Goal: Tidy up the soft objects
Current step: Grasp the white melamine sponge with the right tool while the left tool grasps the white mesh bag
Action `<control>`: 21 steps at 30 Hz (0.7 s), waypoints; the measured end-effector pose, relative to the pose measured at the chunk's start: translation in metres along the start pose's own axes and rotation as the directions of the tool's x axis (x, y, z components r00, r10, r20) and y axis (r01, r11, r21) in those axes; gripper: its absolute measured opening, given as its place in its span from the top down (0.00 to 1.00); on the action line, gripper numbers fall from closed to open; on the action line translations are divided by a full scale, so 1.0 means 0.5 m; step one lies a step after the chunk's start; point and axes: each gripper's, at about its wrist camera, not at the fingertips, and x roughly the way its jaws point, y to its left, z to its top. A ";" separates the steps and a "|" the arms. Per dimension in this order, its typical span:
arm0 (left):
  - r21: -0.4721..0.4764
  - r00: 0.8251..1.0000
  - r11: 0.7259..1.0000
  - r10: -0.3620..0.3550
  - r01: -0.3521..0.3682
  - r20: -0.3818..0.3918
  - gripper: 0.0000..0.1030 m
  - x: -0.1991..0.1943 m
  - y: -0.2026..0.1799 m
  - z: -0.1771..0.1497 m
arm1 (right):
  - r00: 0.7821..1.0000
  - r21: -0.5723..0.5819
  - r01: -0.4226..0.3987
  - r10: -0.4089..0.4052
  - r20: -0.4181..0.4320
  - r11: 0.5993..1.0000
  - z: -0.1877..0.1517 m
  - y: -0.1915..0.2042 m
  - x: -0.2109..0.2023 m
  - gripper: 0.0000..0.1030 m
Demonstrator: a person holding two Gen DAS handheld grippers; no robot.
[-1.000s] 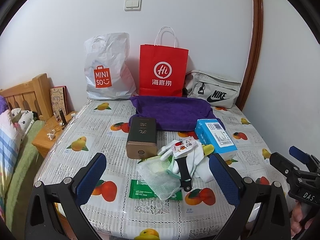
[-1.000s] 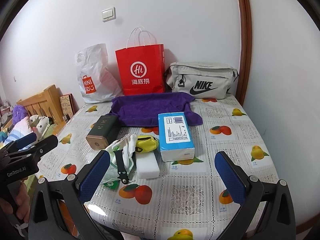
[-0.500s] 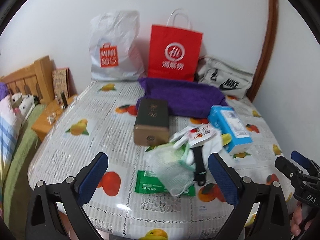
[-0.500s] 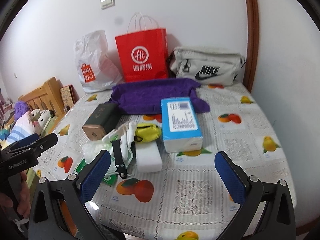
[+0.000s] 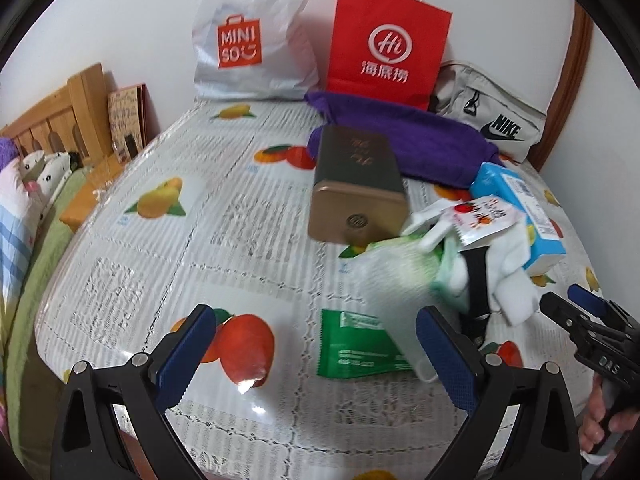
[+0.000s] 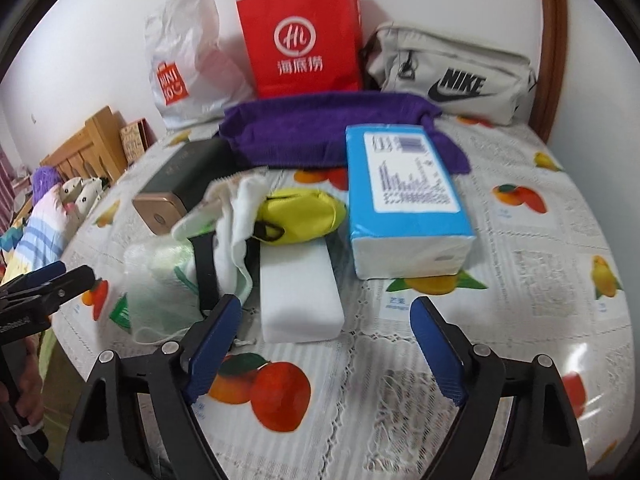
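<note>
The counter [image 5: 132,272] wears a fruit-print cloth under clear plastic. At its left, the left tongs [image 5: 316,354] hang open over the near edge with nothing between the blue pads, which frame a printed peach and the corner of a green wipes packet [image 5: 356,344]. Beyond them a dark tin with a gold end [image 5: 356,184] lies on its side. Just right of the tin sits the heap of soft things: a pale green mesh pouch [image 6: 160,292] resting on the wipes packet, a black strap [image 6: 206,270] running across white cloth [image 6: 236,224], and a yellow pouch [image 6: 300,216] touching the far end of a white sponge block [image 6: 298,290]. Next to these on the right lies a blue tissue pack [image 6: 404,196], its far end against a purple towel [image 6: 320,130]. Along the wall stand a white Miniso bag [image 5: 252,36], a red paper bag [image 5: 386,44] and a grey Nike bag [image 6: 452,72]. The right tongs [image 6: 324,350] point down at the near end of the sponge block; their jaws are closing yet stand wide apart, gripping nothing, the pads clear of the sponge.
</note>
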 end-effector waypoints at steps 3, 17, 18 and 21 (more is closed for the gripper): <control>0.006 0.999 0.999 -0.034 0.034 -0.011 0.03 0.018 0.004 -0.005 | 1.000 0.006 -0.006 0.006 -0.023 1.000 0.001 -0.002 0.030 0.16; 0.071 0.989 0.986 -0.147 0.148 -0.022 0.03 0.085 -0.055 0.003 | 0.996 -0.026 -0.071 0.070 -0.049 0.997 -0.002 0.008 0.081 0.48; 0.078 0.989 0.986 -0.145 0.147 -0.027 0.04 0.093 -0.060 0.003 | 0.996 -0.033 -0.074 0.072 -0.044 0.997 -0.006 0.009 0.073 0.49; 0.086 0.990 0.987 -0.135 0.138 -0.040 0.19 0.109 -0.070 0.001 | 0.997 -0.054 -0.077 0.076 -0.034 0.996 -0.021 0.008 0.049 0.49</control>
